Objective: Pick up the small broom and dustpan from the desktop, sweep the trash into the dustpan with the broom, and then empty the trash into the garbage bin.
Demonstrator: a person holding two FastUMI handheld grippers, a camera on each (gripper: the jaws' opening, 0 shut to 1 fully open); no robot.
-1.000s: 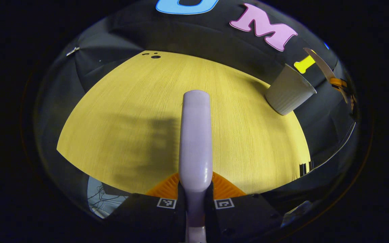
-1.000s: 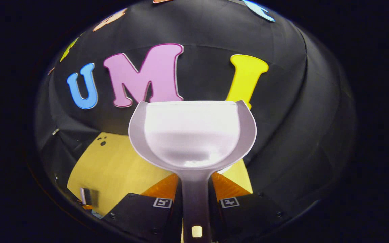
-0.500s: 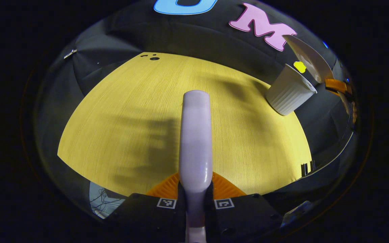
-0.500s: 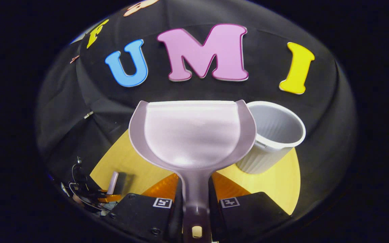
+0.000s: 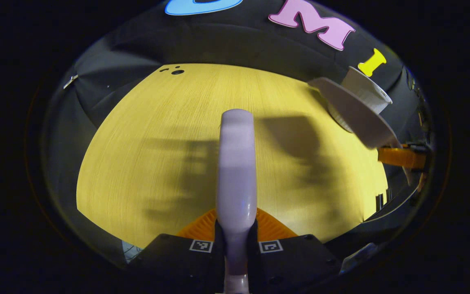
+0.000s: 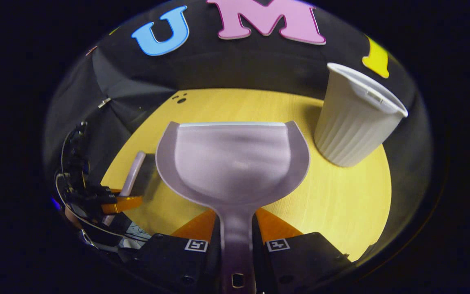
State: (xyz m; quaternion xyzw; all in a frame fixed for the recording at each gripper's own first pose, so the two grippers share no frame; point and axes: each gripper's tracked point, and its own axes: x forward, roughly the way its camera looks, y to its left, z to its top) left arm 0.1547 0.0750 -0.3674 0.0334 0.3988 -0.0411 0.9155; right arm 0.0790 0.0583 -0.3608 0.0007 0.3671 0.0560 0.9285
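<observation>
Gripping smooth scoop-shaped dustpan point(image 6: 233, 163) (glossy plastic) beside ribbed tapered bin point(image 6: 355, 116).

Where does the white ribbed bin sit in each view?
Left gripper view: garbage bin at upper right, partly behind the dustpan.
Right gripper view: garbage bin at upper right, just right of the dustpan.
Shared landmark: dark holes in the desktop.

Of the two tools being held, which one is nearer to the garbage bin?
The dustpan, held by the right gripper; it sits beside the white garbage bin. The broom is farther left.
</observation>
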